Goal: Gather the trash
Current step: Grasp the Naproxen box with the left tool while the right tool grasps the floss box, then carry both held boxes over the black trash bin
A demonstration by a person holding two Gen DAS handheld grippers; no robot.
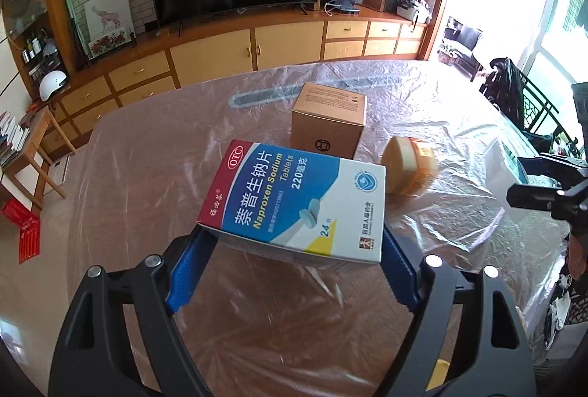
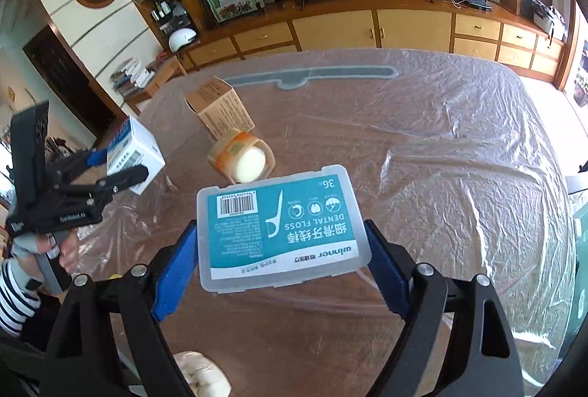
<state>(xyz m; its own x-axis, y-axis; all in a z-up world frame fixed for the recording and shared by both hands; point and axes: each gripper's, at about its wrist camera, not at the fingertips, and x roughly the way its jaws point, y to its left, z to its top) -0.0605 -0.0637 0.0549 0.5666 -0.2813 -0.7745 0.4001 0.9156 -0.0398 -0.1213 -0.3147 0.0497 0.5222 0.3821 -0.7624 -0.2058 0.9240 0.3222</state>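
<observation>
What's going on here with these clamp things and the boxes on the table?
A person is clearing trash off a plastic-covered table with a hand-held gripper in each hand. The left gripper is clamped on a Naproxen tablet box, and the right gripper is clamped on a clear dental floss case; both look lifted off the table. Still lying on the table are a brown cardboard box and a small orange-labelled jar tipped on its side.

Medicine box (image 1: 294, 202): "OTC", "Naproxen Sodium Tablets"; floss case (image 2: 281, 226): "winner", "DENTAL FLOSS".
</observation>
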